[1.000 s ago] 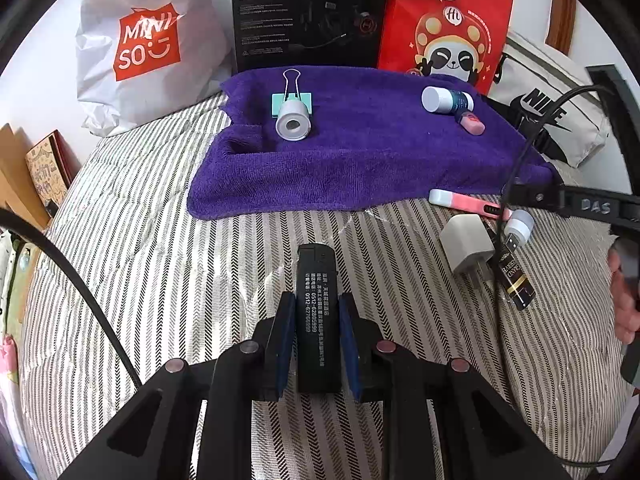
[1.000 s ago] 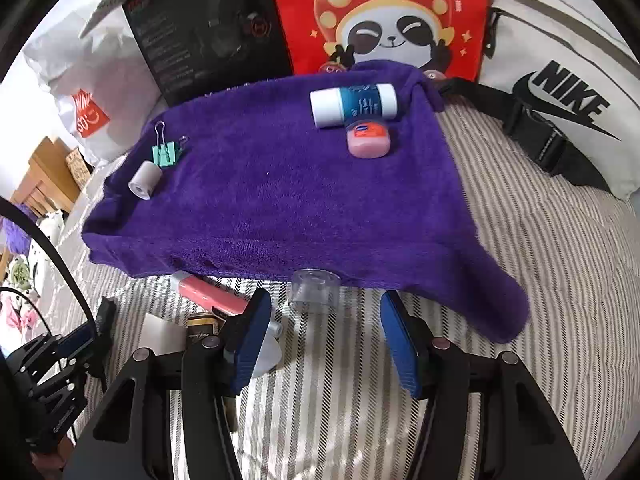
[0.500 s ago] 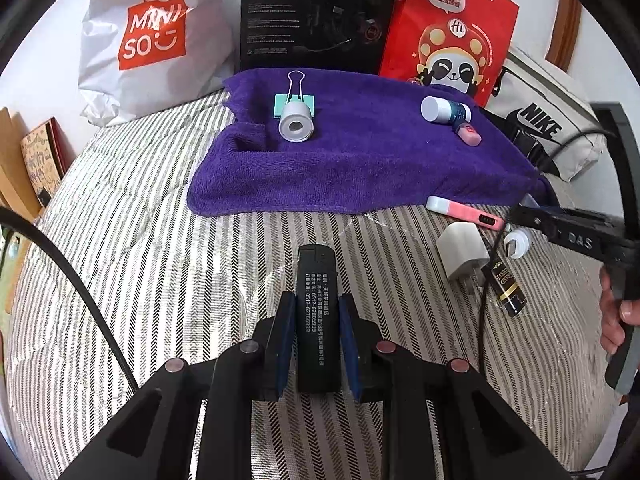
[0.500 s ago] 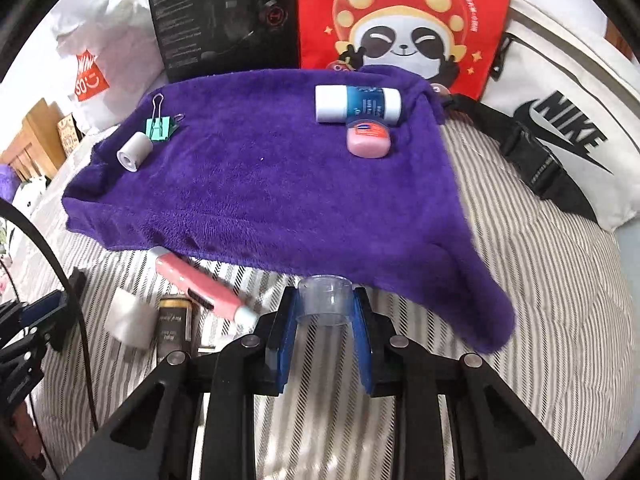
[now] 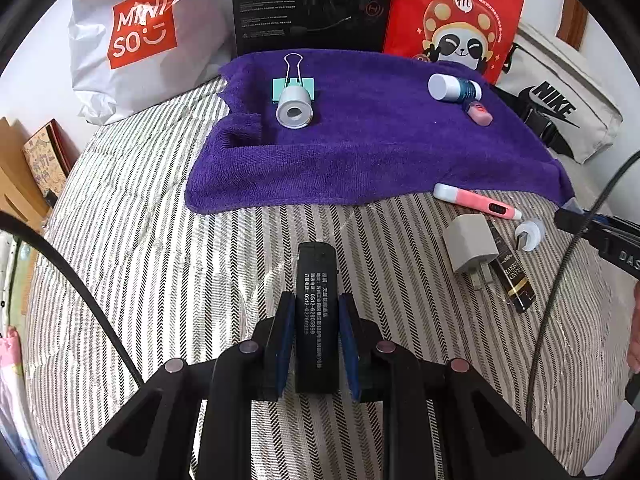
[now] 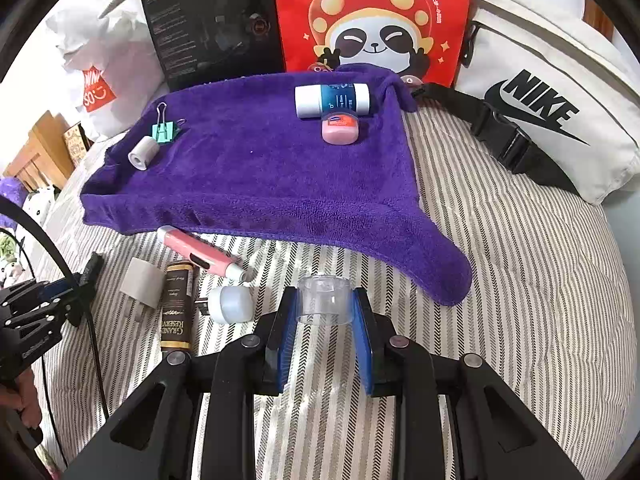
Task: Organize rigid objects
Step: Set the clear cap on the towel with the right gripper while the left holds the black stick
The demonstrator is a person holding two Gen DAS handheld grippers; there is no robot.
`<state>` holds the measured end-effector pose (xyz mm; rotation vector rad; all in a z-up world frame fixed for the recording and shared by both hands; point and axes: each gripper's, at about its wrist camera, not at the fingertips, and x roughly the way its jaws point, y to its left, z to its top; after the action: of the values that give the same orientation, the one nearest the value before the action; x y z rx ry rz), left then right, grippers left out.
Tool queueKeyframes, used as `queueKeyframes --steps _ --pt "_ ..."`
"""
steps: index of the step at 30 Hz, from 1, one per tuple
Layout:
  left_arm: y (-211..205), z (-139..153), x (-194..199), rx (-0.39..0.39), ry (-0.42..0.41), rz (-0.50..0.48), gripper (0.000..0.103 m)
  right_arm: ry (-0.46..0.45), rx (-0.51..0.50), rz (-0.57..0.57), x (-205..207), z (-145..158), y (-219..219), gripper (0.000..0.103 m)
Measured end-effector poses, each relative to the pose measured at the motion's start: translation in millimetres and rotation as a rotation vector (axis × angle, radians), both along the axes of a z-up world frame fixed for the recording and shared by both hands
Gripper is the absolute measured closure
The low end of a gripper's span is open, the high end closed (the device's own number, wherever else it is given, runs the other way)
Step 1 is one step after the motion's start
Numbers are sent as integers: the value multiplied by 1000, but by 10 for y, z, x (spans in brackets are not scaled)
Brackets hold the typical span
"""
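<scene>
You are mid-sort: both hands are loaded and nothing is delivered yet. The purple towel (image 5: pixel 360 148) on the striped bed (image 5: pixel 140 260) appears to be the collection area.

Left side: your left gripper (image 5: pixel 316 344) is clamped on a black lighter (image 5: pixel 316 300), pads flat against its long sides, the lighter pointing forward toward the towel. On the towel's left part lie a green binder clip (image 5: pixel 294 84) and a grey cylinder (image 5: pixel 295 106), touching each other.

Centre: a white charger plug (image 6: pixel 141 280), a dark labelled tube (image 6: pixel 176 312), a pink pen-shaped item (image 6: pixel 196 254) and a white cap (image 6: pixel 231 304) remain on the bed below the towel's edge, close together.

Right side: your right gripper (image 6: pixel 325 322) has just been closing and now grips a clear plastic cap (image 6: pixel 326 300) between its pads, in front of the towel's drooping corner. A blue-and-white tube (image 6: pixel 332 100) and a pink jar (image 6: pixel 340 130) rest touching on the towel's far right.

Next move, in my judgement: carry each item over the towel, set it in a bare patch clear of the placed pairs, then release. The clear cap is light and may roll
</scene>
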<state>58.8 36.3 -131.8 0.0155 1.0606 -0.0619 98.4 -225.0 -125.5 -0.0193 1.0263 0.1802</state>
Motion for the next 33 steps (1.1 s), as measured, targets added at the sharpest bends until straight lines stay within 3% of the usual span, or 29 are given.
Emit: queueKeyframes --steps 7,14,33 --pt "-8 3 21 -9 0 -11 82 2 47 12 3 5 -39 76" --pt "90 109 -12 -86 -7 -6 82 -37 57 41 -18 182 -63 76" --pt "116 473 250 -64 -47 -13 82 -51 70 50 106 331 -77 76"
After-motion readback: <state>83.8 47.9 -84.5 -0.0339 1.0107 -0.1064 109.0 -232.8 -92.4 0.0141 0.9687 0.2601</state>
